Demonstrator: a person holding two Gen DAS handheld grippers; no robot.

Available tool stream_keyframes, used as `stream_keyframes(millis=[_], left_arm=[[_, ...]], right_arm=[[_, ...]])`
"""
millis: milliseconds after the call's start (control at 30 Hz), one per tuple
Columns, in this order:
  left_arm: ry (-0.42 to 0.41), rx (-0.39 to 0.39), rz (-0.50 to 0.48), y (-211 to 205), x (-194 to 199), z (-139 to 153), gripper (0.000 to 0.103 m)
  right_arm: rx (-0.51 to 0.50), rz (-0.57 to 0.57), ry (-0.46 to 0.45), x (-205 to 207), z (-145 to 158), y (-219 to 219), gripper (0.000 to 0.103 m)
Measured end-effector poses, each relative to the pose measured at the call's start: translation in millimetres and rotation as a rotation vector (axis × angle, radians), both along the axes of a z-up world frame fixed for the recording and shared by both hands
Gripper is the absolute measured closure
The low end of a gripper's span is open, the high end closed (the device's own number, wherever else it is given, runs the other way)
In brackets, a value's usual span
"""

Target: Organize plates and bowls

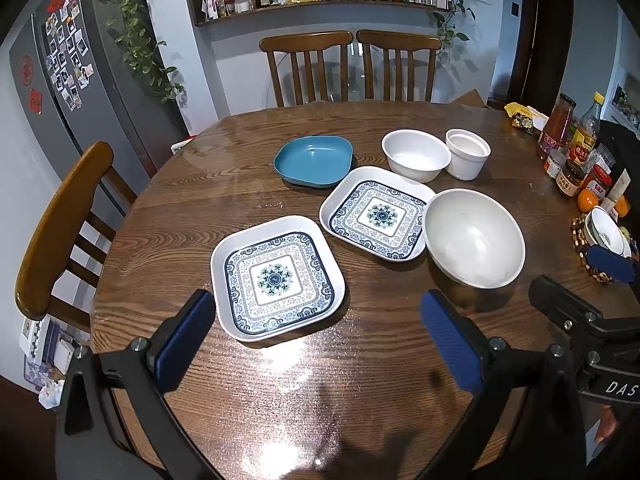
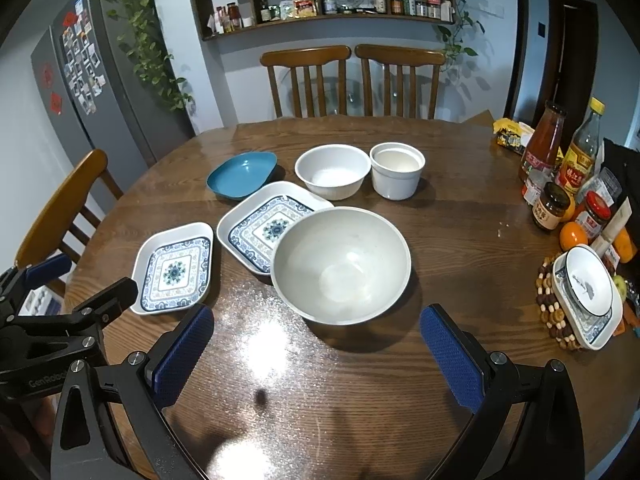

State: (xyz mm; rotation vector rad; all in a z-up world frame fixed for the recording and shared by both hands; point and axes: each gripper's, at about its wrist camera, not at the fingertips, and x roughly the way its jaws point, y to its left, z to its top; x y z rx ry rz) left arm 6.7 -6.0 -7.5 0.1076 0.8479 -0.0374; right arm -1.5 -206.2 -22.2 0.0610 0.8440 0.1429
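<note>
Two square white plates with blue patterns lie on the round wooden table: the near plate (image 1: 277, 278) (image 2: 174, 270) and the far plate (image 1: 376, 213) (image 2: 267, 224). A large white bowl (image 1: 474, 238) (image 2: 341, 265) sits right of the far plate, its rim overlapping it in the right wrist view. Behind stand a blue square dish (image 1: 314, 160) (image 2: 243, 175), a medium white bowl (image 1: 416, 154) (image 2: 333, 171) and a white cup-like pot (image 1: 467, 153) (image 2: 397, 170). My left gripper (image 1: 316, 332) is open just in front of the near plate. My right gripper (image 2: 318, 344) is open in front of the large bowl. Both hold nothing.
Sauce bottles, jars and oranges (image 2: 568, 192) crowd the table's right edge, with a small bowl stacked on a patterned plate (image 2: 588, 288) on a beaded trivet. Wooden chairs stand at the far side (image 1: 348, 64) and the left (image 1: 68, 216). A fridge (image 1: 72, 80) is at the left.
</note>
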Motion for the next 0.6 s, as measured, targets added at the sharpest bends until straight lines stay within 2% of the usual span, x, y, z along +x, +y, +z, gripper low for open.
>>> stream_keyframes(millis=[600], left_arm=[[0.008, -0.028, -0.014, 5.3, 5.7, -2.9, 0.001]], right_arm=[[-0.006, 0.001, 0.011, -2.5, 0.6, 1.3, 0.000]])
